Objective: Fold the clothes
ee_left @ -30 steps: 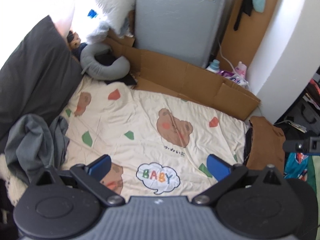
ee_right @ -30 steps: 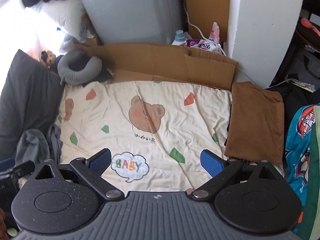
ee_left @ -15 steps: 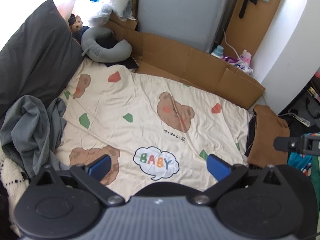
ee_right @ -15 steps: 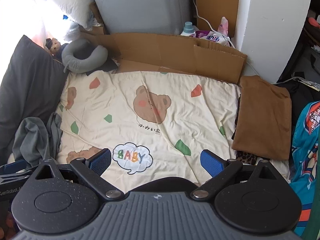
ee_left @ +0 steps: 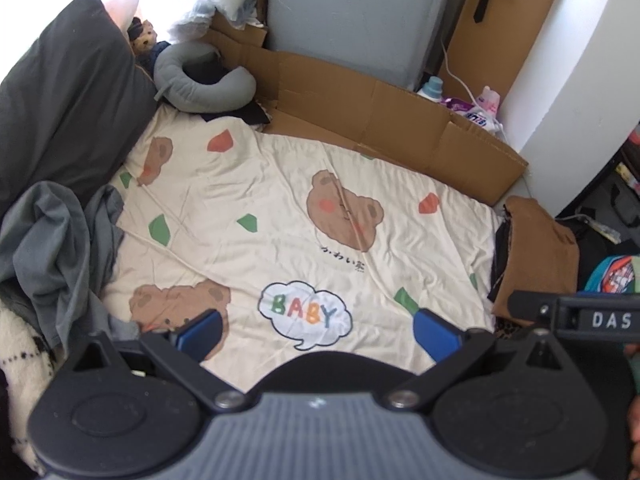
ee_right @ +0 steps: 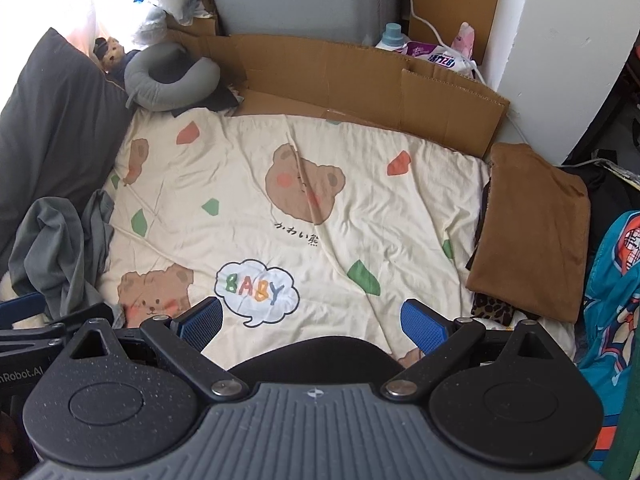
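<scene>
Both of my hand-held grippers are hovering over the bed right now, left hand-held gripper [ee_left: 318, 330] and right hand-held gripper [ee_right: 312, 320], each with its blue pads spread wide and nothing between them. The bear-print sheet [ee_left: 280, 208] is bare in the middle, so that's my folding space. What needs folding is the crumpled grey garment [ee_left: 52, 240], heaped at the left edge of the bed against the dark pillow [ee_left: 60, 92]. A brown garment [ee_right: 536, 228] already lies folded flat on the right edge. The grey one looks like thin, floppy jersey, so light, no stiffness, probably drapes and bunches. I'd pinch a hem or shoulder seam rather than the middle of the heap, otherwise it'll just lift as a wad.
</scene>
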`<state>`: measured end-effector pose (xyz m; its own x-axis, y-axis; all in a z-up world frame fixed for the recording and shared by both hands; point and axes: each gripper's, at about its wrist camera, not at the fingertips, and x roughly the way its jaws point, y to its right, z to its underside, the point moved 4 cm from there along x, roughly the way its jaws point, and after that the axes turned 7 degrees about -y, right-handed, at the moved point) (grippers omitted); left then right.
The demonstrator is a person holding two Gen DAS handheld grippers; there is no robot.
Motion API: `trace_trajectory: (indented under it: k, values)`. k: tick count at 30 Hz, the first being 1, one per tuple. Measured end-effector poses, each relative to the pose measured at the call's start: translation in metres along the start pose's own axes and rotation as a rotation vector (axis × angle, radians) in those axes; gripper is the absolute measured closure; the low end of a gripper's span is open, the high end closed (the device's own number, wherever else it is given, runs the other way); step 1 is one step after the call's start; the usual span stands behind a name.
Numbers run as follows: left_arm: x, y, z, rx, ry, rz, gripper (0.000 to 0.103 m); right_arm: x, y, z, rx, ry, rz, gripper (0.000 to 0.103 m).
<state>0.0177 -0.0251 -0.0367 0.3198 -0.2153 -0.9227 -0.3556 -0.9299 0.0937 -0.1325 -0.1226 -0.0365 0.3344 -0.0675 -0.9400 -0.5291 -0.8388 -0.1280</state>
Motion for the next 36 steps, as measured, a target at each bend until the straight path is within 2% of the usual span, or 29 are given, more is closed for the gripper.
trace_trajectory:
  k: [11, 17, 36]
  values:
    - [0.013, -0.001, -0.002, -0.009, -0.032, 0.004, 0.001, 0.011, -0.003, -0.002, -0.014, -0.027, 0.006, 0.004]
    - [0.015, -0.001, -0.004, 0.008, -0.024, -0.028, 0.001, 0.013, -0.007, -0.003, -0.056, -0.021, 0.045, 0.004]
    - [0.015, -0.004, -0.004, 0.000, -0.020, -0.047, 0.003, 0.014, -0.005, -0.002, -0.056, -0.018, 0.037, 0.004]
